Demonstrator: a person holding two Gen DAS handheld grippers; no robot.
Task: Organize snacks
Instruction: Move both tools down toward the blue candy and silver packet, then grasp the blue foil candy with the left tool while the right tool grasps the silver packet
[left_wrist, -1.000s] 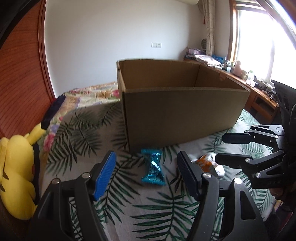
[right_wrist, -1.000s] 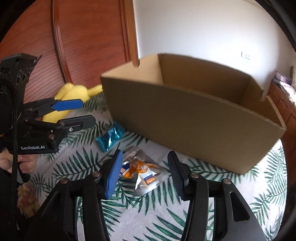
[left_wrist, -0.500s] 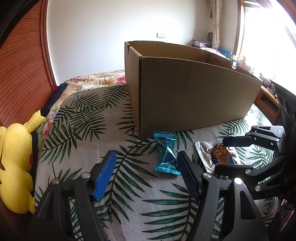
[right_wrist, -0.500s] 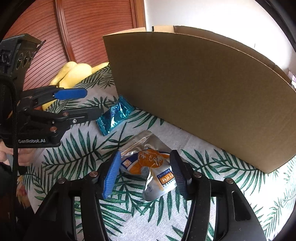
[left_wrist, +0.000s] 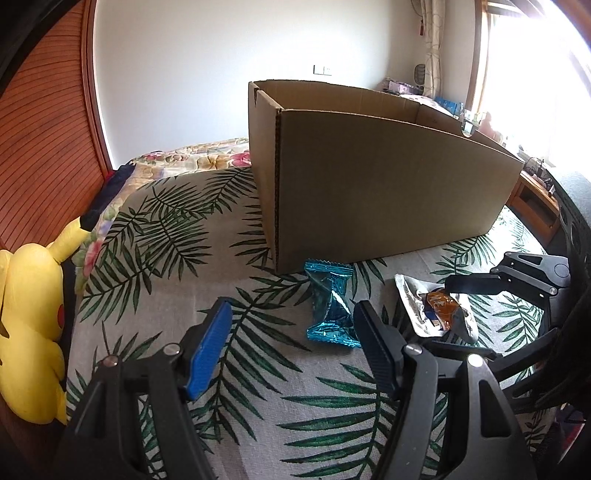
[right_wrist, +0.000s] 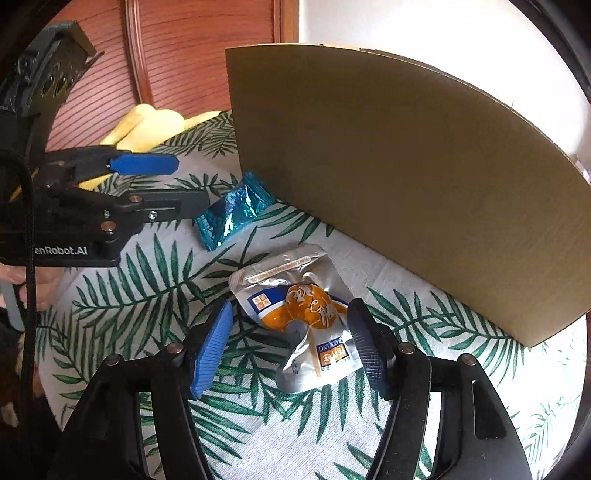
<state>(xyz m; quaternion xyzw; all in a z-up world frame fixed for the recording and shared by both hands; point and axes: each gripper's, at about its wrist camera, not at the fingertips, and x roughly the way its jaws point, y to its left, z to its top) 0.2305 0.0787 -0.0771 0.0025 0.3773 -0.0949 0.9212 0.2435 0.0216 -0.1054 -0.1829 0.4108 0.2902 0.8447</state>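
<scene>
Just silver pouch (right_wrist: 299, 317) between opening right gripper (right_wrist: 290, 345)

The left gripper (left_wrist: 291, 343) hovers with jaws apart and nothing between them over a leaf-print bedspread (left_wrist: 177, 236); a blue foil snack (left_wrist: 330, 304) lies just past its right finger, near an open cardboard box (left_wrist: 388, 184); the right gripper (left_wrist: 491, 314), jaws opening, straddles a silver-orange pouch (left_wrist: 436, 306); a yellow plush toy (left_wrist: 29, 325) lies at left.
</scene>
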